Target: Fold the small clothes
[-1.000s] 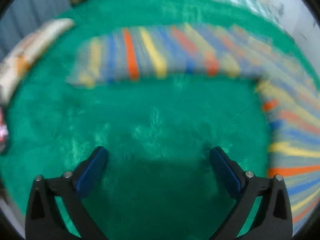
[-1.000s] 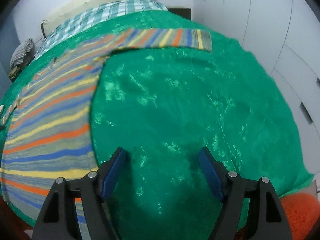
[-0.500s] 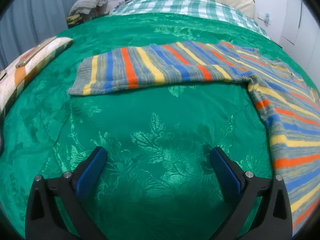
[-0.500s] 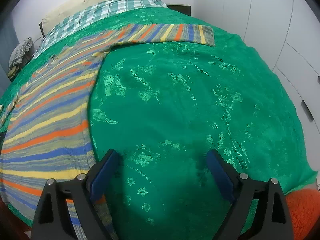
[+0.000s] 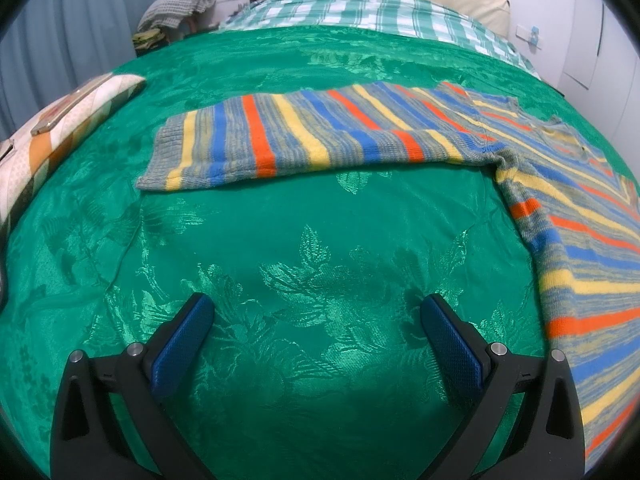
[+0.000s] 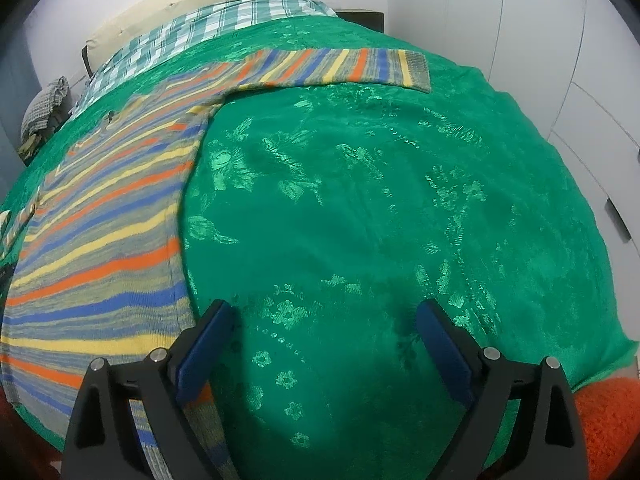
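Observation:
A striped knit sweater (image 5: 580, 240) in blue, orange, yellow and grey lies flat on a green bedspread (image 5: 320, 240). In the left wrist view one sleeve (image 5: 304, 140) stretches out to the left, ahead of my left gripper (image 5: 316, 344), which is open and empty over bare bedspread. In the right wrist view the sweater body (image 6: 100, 248) lies at the left and the other sleeve (image 6: 340, 66) reaches to the far right. My right gripper (image 6: 320, 348) is open and empty, its left finger at the sweater's side edge.
A patterned pillow (image 5: 52, 132) with a phone on it lies at the bed's left edge. A checked sheet (image 5: 360, 12) and cream pillow lie at the head. White wardrobe doors (image 6: 560, 40) stand at the right. An orange fabric (image 6: 608, 420) lies at the lower right.
Both grippers have pulled back and steadied; the left view went from blurred to sharp. Both sleeves now appear farther away. Both grippers stay open.

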The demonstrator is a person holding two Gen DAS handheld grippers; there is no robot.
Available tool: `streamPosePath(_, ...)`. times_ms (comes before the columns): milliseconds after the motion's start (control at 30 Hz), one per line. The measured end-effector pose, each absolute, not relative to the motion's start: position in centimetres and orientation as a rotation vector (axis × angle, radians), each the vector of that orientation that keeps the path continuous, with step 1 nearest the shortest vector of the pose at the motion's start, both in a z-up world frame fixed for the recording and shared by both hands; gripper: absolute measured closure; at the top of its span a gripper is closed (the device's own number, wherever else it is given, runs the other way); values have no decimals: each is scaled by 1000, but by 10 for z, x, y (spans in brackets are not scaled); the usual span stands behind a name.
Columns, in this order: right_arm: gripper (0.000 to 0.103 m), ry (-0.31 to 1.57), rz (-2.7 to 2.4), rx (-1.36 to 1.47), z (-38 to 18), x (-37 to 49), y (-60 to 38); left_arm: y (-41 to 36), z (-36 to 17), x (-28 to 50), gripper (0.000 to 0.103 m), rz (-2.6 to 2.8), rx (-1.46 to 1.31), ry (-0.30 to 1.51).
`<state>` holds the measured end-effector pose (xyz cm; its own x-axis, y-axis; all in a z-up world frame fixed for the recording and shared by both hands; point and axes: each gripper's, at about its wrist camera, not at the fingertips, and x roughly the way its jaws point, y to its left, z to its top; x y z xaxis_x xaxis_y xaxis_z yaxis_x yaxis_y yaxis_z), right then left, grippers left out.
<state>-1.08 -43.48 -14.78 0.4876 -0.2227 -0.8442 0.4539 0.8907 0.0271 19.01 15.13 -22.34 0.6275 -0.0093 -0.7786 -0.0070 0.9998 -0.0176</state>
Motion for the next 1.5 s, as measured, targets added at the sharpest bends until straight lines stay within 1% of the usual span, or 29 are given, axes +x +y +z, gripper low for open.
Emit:
streamPosePath(167,5,979,-423,269,-149,-9,-434,150,-224,191,0,-1,-20,893)
streamPosePath(1500,5,978,-421,260,-149,-9,-433,151,-223,190,0,-1,-20,892)
